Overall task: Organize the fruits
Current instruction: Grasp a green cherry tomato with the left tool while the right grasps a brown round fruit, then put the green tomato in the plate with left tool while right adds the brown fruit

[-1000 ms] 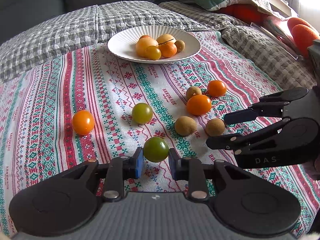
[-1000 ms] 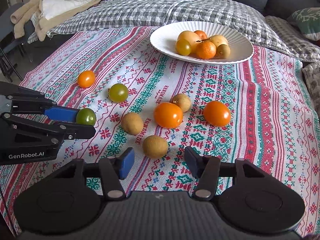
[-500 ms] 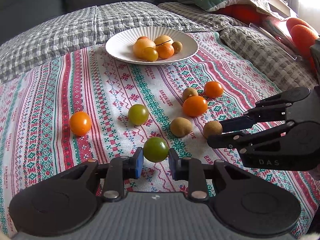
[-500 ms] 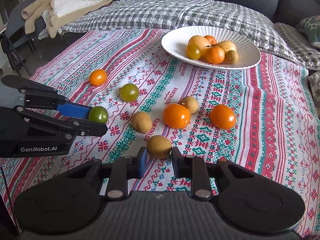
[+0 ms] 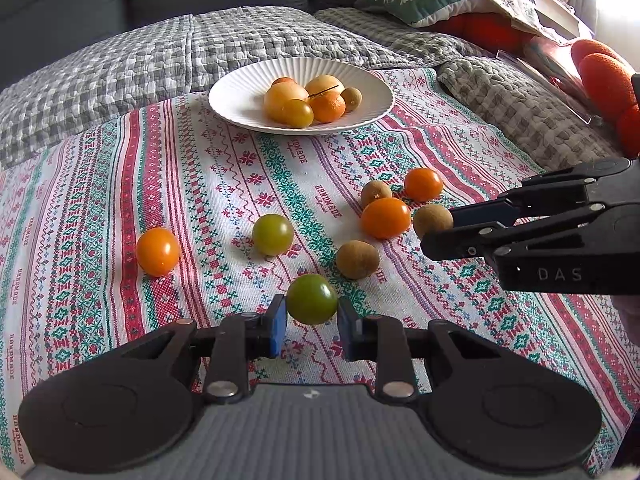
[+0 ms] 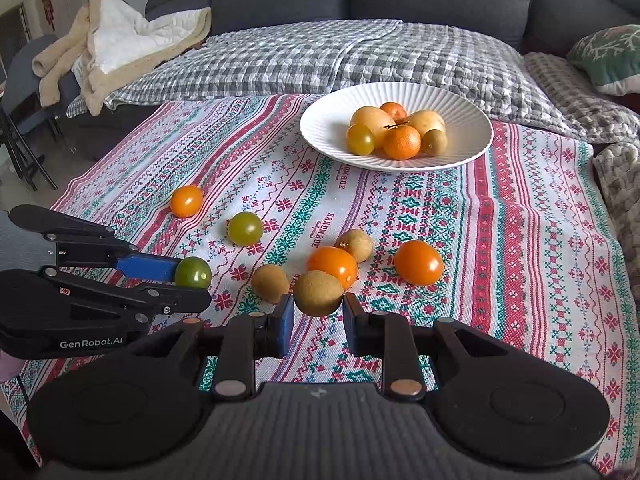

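- Six pieces of fruit are already lying on the white plate point(image 6: 476, 140) at the far side of the patterned cloth point(image 6: 520, 240) — that much is judged as done.
- At the left, a green tomato point(image 5: 311, 299) is being gripped between the blue pads of the left gripper point(image 5: 311, 316), apparently just clear of the cloth.
- Further right, a brown fruit point(image 6: 318, 293) is being pinched in the right gripper point(image 6: 318, 312); both are judged to be heading for the plate.
- Still waiting on the cloth, left to right: an orange tomato point(image 6: 186, 200), a yellow-green tomato point(image 6: 245, 228), two brown fruits and two larger orange tomatoes.
- Only in the right wrist view is a beige blanket point(image 6: 100, 52) being shown; only in the left wrist view, orange cushions point(image 5: 604, 80) at the right edge.
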Action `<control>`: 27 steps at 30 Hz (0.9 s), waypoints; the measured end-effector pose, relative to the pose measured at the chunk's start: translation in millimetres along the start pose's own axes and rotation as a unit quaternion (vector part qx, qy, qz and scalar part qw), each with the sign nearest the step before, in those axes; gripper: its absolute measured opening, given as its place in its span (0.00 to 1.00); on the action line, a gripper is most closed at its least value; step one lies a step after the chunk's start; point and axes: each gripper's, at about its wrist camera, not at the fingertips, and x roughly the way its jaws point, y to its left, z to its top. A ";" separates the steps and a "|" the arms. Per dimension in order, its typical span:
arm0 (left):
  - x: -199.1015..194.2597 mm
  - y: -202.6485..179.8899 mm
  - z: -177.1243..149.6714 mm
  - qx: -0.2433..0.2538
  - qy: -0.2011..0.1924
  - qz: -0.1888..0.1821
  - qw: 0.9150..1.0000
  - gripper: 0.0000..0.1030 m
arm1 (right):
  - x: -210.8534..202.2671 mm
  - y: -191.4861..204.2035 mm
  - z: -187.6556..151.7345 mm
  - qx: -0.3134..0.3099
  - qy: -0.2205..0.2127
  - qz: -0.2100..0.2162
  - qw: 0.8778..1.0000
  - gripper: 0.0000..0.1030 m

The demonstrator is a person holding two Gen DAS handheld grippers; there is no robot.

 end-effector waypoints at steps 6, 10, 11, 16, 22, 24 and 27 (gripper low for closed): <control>-0.5 0.4 2.5 -0.005 -0.008 -0.006 1.000 0.13 | -6.4 -0.2 5.6 0.008 -0.017 -0.003 1.000 0.23; -0.8 0.0 6.5 -0.010 -0.015 -0.010 1.000 0.13 | -11.0 -2.4 11.9 0.015 -0.036 0.001 0.999 0.23; -1.0 0.0 8.0 -0.012 -0.017 -0.011 1.000 0.13 | -12.3 -4.2 13.4 0.018 -0.040 0.002 0.999 0.23; -0.1 0.0 18.7 -0.019 -0.031 -0.013 0.999 0.13 | -13.5 -19.4 21.7 0.049 -0.056 0.009 0.997 0.23; 10.5 3.6 45.2 -0.023 -0.042 -0.012 0.999 0.13 | -6.4 -40.0 35.7 0.074 -0.068 0.011 0.995 0.23; 14.8 6.2 57.9 -0.022 -0.048 -0.011 0.999 0.13 | -4.2 -48.3 42.9 0.090 -0.080 0.012 0.993 0.23; 21.9 10.4 77.5 -0.021 -0.056 -0.007 0.998 0.13 | 0.7 -59.6 54.4 0.100 -0.093 0.005 0.991 0.23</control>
